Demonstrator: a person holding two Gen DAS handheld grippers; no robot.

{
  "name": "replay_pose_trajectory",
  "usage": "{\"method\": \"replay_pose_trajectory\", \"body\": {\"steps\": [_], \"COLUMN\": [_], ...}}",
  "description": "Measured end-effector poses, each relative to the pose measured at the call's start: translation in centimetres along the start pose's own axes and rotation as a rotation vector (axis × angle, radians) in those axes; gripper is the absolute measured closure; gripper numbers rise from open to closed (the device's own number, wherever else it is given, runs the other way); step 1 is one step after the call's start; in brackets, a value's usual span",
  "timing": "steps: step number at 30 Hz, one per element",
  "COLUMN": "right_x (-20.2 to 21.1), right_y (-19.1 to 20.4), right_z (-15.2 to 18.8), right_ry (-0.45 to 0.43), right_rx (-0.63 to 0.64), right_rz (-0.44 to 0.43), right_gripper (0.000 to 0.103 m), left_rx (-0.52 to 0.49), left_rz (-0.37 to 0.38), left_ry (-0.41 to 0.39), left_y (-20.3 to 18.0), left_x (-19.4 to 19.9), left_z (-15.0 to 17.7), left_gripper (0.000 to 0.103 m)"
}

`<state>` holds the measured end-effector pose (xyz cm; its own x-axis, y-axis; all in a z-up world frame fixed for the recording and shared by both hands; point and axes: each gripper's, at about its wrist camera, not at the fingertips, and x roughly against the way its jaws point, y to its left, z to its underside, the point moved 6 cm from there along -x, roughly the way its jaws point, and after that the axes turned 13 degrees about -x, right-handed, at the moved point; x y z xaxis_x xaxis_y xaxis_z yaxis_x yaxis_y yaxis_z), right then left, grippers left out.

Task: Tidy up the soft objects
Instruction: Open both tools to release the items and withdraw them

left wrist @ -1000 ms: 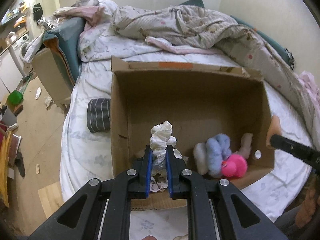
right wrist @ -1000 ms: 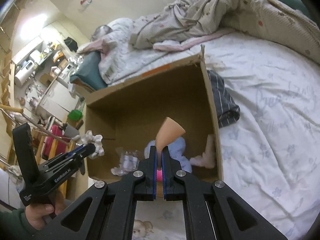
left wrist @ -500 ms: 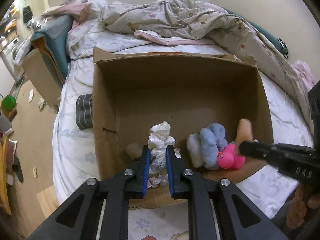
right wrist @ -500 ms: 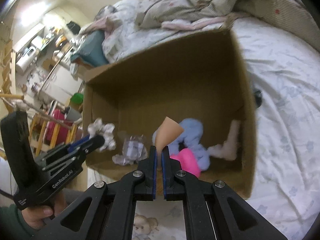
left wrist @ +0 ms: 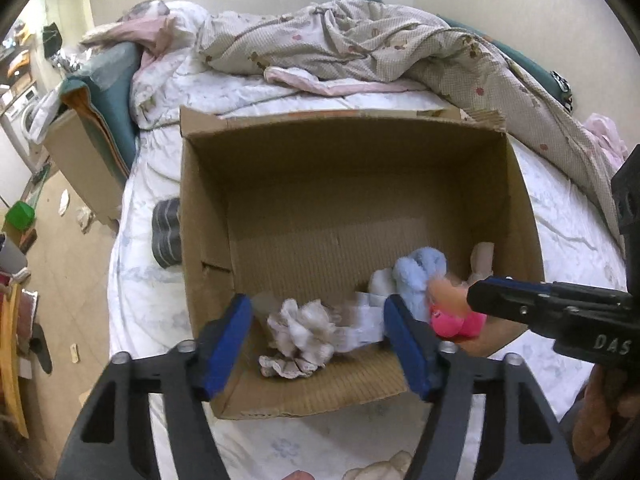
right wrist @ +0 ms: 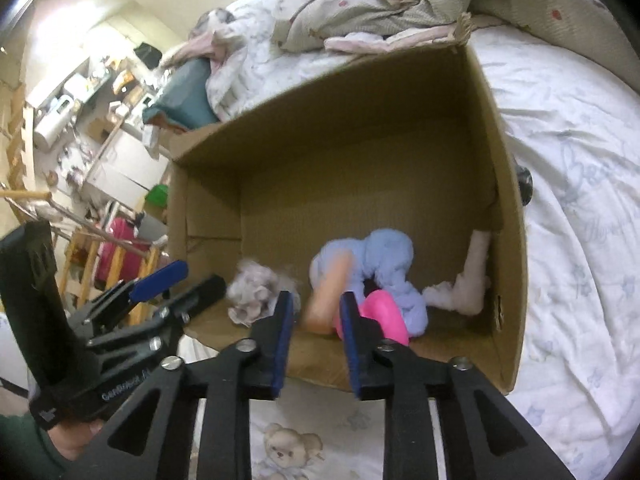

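Observation:
A brown cardboard box stands open on the bed. My left gripper is open above its near left corner; a white ruffled cloth, blurred, lies in the box below it. My right gripper is open over the box's near right side; an orange soft piece, blurred, is between and beyond its fingers. A light blue plush, a pink plush and a white plush lie in the box.
A crumpled beige quilt lies behind the box on the white sheet. A dark striped cloth lies left of the box. A teddy-bear print shows on the sheet in front. Furniture and clutter stand on the floor at left.
Both grippers have opened. The white cloth has left the left gripper and the orange piece has left the right gripper, both dropping into the box.

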<state>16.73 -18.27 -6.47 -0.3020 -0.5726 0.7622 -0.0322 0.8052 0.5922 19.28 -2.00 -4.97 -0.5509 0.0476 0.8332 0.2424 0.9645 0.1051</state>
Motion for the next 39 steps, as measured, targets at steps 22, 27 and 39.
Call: {"method": "replay_pose_trajectory", "body": {"steps": [22, 27, 39], "right_x": [11.3, 13.1, 14.9], "right_y": [2.0, 2.5, 2.4], "right_z": [-0.6, 1.0, 4.6], "right_ry": [-0.364, -0.413, -0.499], "right_rx": [0.042, 0.068, 0.121], "right_rz": [0.074, 0.102, 0.173], "right_gripper": [0.000, 0.000, 0.000], "left_rx": [0.098, 0.120, 0.119], "left_rz": [-0.155, -0.172, -0.156], "left_ry": [-0.206, -0.201, -0.227], "left_y": [3.1, 3.6, 2.5], "left_x": [11.6, 13.3, 14.6], "left_z": [-0.3, 1.4, 4.6], "left_gripper": [0.003, 0.003, 0.001]}}
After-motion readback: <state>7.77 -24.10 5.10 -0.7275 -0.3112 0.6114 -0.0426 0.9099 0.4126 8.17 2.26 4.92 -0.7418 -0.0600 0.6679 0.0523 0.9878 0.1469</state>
